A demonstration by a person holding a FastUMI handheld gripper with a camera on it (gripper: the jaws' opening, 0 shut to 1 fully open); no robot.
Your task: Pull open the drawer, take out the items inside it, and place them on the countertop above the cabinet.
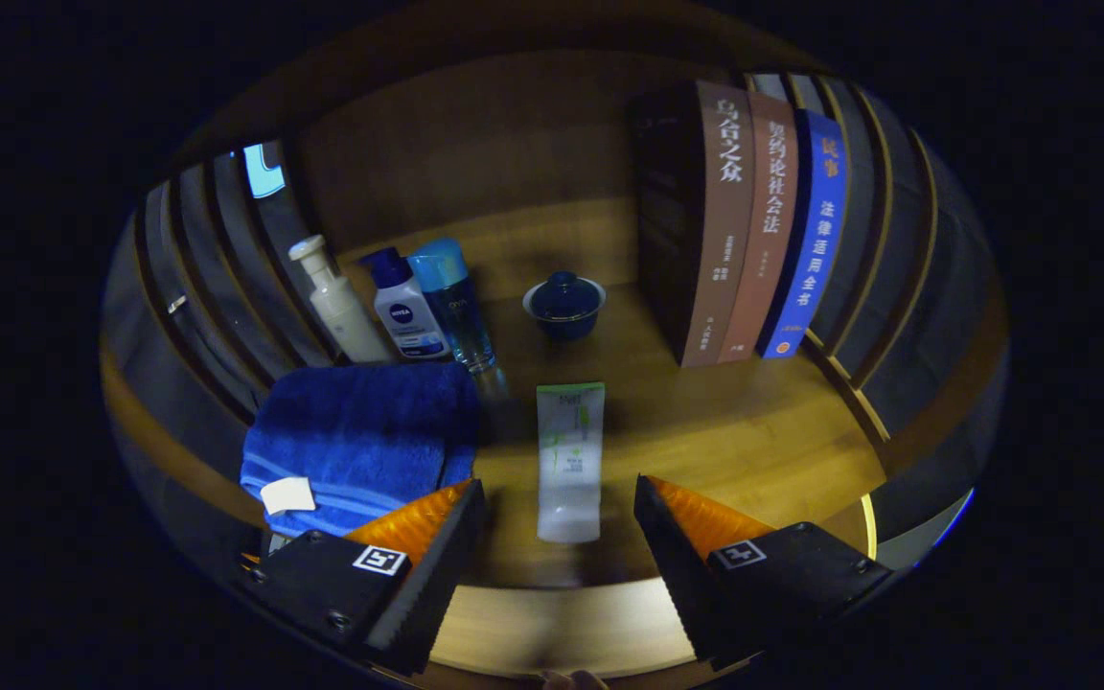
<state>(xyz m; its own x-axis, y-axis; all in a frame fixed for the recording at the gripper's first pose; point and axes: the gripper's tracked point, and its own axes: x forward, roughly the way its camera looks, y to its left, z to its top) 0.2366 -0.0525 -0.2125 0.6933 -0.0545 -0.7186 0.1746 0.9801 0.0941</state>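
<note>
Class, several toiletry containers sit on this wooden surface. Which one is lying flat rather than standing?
The white tube with the green end lies flat between the open gripper's fingers. The pump bottle, the white bottle and the blue bottle stand by the towel.

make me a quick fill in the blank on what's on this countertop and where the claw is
1. The white tube lies between the open claw's ____.
2. The folded towel is ____ in colour.
3. Beyond the tube stands a lidded blue ____.
4. Right of it stand ____ books.

Missing words: fingers; blue; cup; three
</note>
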